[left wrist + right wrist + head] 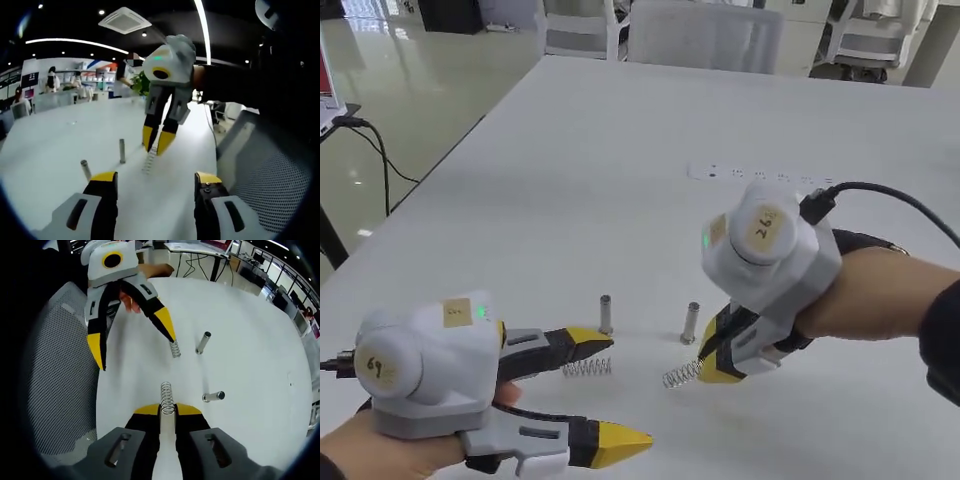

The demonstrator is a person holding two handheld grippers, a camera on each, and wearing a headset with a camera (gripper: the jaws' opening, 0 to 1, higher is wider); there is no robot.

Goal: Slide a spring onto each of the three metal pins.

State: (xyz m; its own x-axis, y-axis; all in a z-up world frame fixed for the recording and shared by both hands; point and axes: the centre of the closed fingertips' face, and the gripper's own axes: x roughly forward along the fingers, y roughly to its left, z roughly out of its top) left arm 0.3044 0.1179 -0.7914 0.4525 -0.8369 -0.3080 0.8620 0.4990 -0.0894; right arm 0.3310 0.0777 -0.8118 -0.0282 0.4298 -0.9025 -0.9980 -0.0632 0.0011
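Note:
Two short metal pins stand upright on the white table (620,160), one (606,313) (86,169) (203,342) to the left of the other (691,322) (122,150) (214,396). My right gripper (712,368) (159,140) (167,410) is shut on a spring (682,374) (149,161) (166,396) that sticks out past its tips, just in front of the right pin. A second spring (586,368) (175,348) lies flat on the table. My left gripper (610,392) (156,178) (131,342) is open, one tip just above that spring.
A white power strip (760,175) lies further back on the table. Grey chairs (705,35) stand at the far edge. The table's left edge (440,165) drops to the floor. A mesh chair (270,170) (60,375) is close behind the grippers.

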